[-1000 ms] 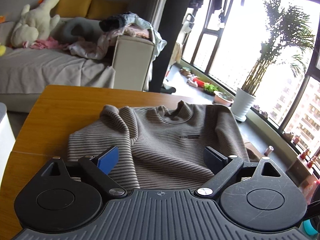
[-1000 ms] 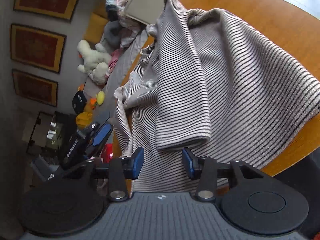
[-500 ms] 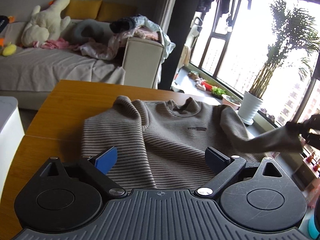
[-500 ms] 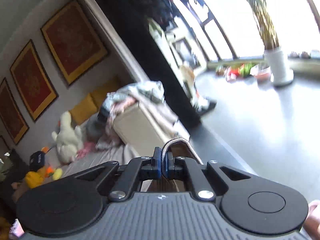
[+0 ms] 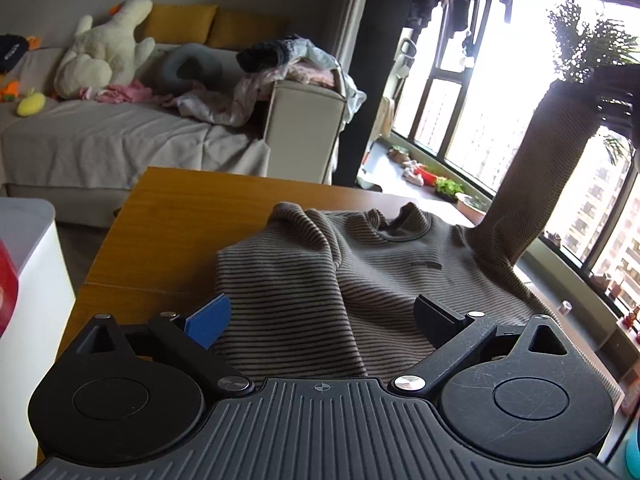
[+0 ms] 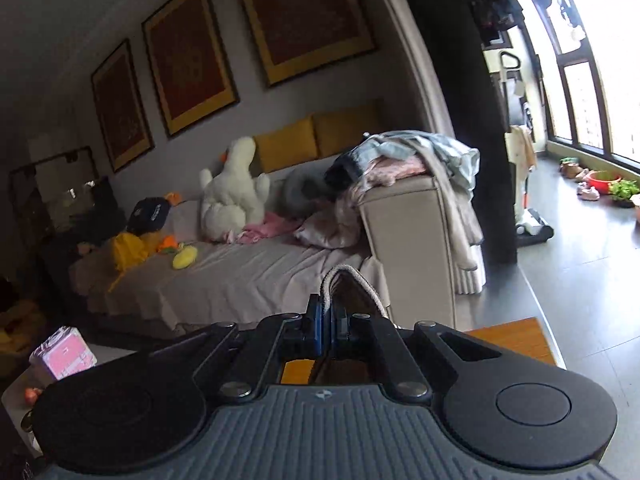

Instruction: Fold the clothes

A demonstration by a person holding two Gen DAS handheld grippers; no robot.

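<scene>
- The striped sweater (image 5: 360, 276) lies chest-up on the wooden table (image 5: 192, 216), collar toward the far edge, one sleeve folded across its left half.
- The left gripper (image 5: 324, 320) hovers over the sweater's near hem; its jaws have just been opening and now stand spread wide, the blue pad and the dark pad clear of the cloth, gripping nothing.
- The right gripper (image 6: 329, 316) is clamped tight on the cuff of the other sleeve (image 5: 536, 176); a loop of ribbed cuff pokes out above its pads in the right wrist view.
- From the left wrist view that sleeve rises steeply from the sweater's right shoulder toward the upper right, pulled taut and off the table.
- Beyond the table's far edge stands a beige sofa (image 5: 120, 140) with a white plush duck (image 5: 104, 56), yellow cushions (image 5: 180, 24), a yellow soft toy (image 5: 31, 103) and a heap of loose clothes (image 5: 288, 64) piled on its armrest.
- A white cabinet (image 5: 24, 280) stands just beside the table's left edge.
- To the right, tall windows (image 5: 472, 92) with a potted palm (image 5: 588, 24) in front; small pots and toys line the sill.
- Three framed pictures (image 6: 188, 56) hang on the wall above the sofa.
- Bare tabletop lies left of and beyond the sweater; on the right the garment reaches close to the table's edge.
- Grey floor (image 6: 580, 264) lies open between sofa and windows.
</scene>
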